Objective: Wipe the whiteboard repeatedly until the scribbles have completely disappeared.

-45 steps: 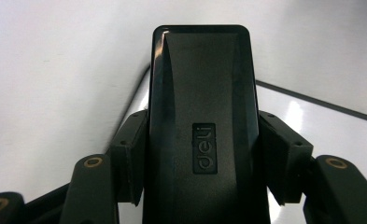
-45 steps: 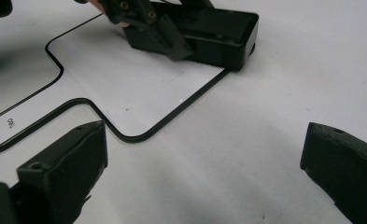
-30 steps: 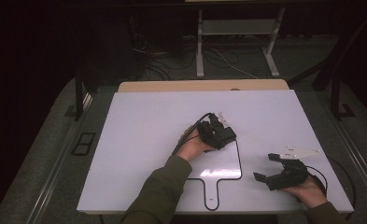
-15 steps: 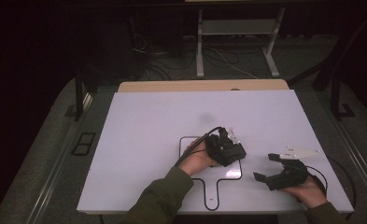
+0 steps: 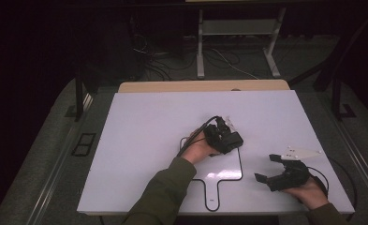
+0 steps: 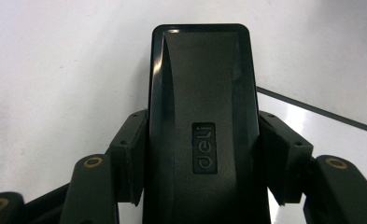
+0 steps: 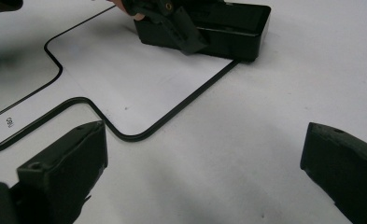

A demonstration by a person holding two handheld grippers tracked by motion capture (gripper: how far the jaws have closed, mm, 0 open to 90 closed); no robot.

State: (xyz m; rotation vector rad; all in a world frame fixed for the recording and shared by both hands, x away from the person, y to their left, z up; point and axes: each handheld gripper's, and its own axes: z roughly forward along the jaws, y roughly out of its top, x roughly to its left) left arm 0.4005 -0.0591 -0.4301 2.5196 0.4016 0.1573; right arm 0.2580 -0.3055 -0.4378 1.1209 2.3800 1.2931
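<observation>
A black box marked "deli" [image 6: 202,116] sits between the jaws of my left gripper [image 6: 202,154], whose pads [image 6: 132,154] press on its two long sides. In the high view the left gripper [image 5: 224,137] and the box [image 5: 233,140] are at the middle of the white board, on the far right corner of a black paddle-shaped outline [image 5: 240,169]. In the right gripper view the box [image 7: 239,23] looks to touch the board right at the outline's line [image 7: 186,100]. My right gripper [image 5: 268,169] rests at the board's near right, with its jaws wide apart and nothing between them [image 7: 204,163].
The white board [image 5: 144,140] lies on a wooden table [image 5: 172,86] whose far edge shows behind it. The outline's handle [image 5: 212,197] points to the near edge. Metal stand legs and cables [image 5: 205,56] are on the dark floor beyond.
The left gripper with the box dipped toward the near right half a second ago and has now come back away, close to where it was. The right gripper has not moved.
</observation>
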